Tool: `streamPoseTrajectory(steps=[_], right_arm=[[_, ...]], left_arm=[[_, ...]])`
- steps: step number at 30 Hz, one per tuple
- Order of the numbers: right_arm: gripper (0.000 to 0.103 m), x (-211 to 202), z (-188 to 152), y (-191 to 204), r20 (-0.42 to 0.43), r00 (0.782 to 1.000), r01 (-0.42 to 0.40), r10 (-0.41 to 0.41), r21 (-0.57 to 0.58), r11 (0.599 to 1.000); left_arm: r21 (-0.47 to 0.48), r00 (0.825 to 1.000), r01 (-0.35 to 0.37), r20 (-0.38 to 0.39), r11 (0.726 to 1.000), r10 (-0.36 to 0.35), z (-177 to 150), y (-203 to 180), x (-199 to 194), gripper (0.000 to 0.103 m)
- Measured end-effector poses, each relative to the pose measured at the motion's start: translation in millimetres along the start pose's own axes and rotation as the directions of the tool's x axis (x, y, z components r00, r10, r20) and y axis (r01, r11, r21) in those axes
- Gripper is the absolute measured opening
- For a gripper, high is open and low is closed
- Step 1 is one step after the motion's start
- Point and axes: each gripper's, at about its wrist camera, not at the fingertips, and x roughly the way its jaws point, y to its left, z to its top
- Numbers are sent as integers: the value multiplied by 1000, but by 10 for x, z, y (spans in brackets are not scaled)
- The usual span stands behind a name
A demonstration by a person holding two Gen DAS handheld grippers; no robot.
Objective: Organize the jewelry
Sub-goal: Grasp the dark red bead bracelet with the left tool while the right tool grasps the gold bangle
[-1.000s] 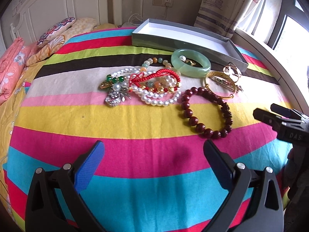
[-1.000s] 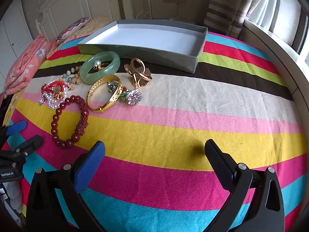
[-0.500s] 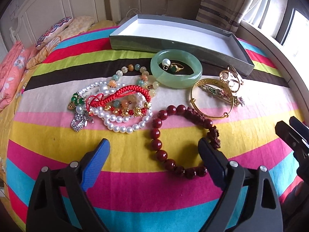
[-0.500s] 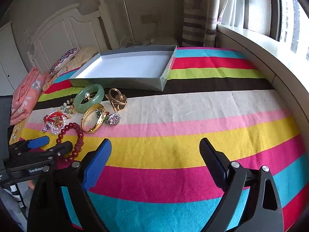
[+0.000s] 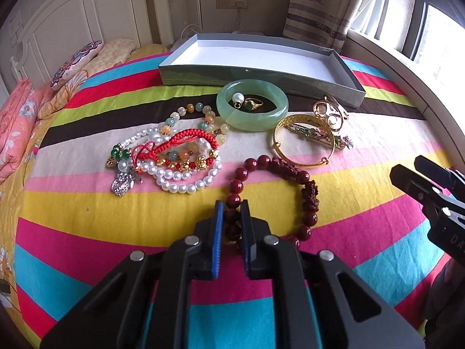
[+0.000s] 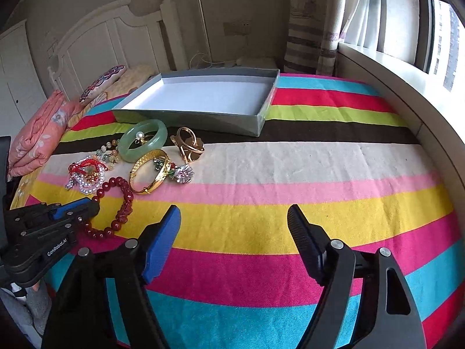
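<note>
On the striped bedspread lies a dark red bead bracelet (image 5: 310, 188), and my left gripper (image 5: 232, 213) is shut on its near left beads. The right wrist view shows the same bracelet (image 6: 126, 200) with the left gripper (image 6: 92, 203) at its left side. My right gripper (image 6: 233, 209) hovers over bare bedspread to the right of the jewelry. Its jaws are closing and nothing is between them. The grey box (image 5: 232, 77) with a white inside stands empty beyond the jewelry. In front of it sits a jade bangle (image 5: 252, 120) with a pearl and a ring inside it.
A gold bangle (image 5: 290, 157) with a brooch across it and a gold ornament (image 5: 331, 113) lie right of the jade bangle. Pearl, red cord and mixed bead bracelets (image 5: 174, 160) are piled at the left. Pillows (image 5: 17, 122) and a headboard stand behind. A windowsill (image 6: 407, 87) borders the right.
My left gripper came forward to the dark red bracelet and its jaws shut on the beads. The right gripper's jaws drew somewhat closer together.
</note>
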Motion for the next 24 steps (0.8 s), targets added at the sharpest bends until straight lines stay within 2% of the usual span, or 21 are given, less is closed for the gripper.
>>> streamPoseTrajectory(steps=[2, 4, 7, 9, 13, 19, 20, 24], right_arm=[[65, -5, 3, 61, 2, 999, -36, 36, -25, 999], [51, -4, 37, 156, -7, 996, -93, 93, -58, 994], [42, 13, 123, 426, -25, 990, -141, 139, -168, 976], [37, 48, 195, 611, -46, 981, -192, 186, -240, 952], [31, 214, 334, 926, -117, 968, -249, 223, -336, 908], [23, 614, 394, 1172, -256, 951, -269, 172, -417, 868], [23, 672, 398, 1175, -267, 952, -257, 152, -421, 870], [13, 764, 419, 1120, -270, 948, -273, 168, -424, 864]], left_arm=[[-16, 1000, 4, 18, 1000, -3, -54, 86, -94, 11], [-40, 999, -3, 42, 999, 5, -93, 221, -212, 11], [-74, 995, -41, 86, 996, 47, -125, 467, -407, 11], [-97, 991, -58, 113, 994, 69, -136, 631, -530, 11], [-140, 986, -88, 126, 986, 106, -154, 937, -681, 11], [-177, 983, -101, 131, 979, 126, -212, 1196, -776, 11], [-177, 983, -99, 134, 979, 123, -212, 1206, -787, 11], [-154, 982, -91, 153, 984, 114, -175, 1161, -836, 11]])
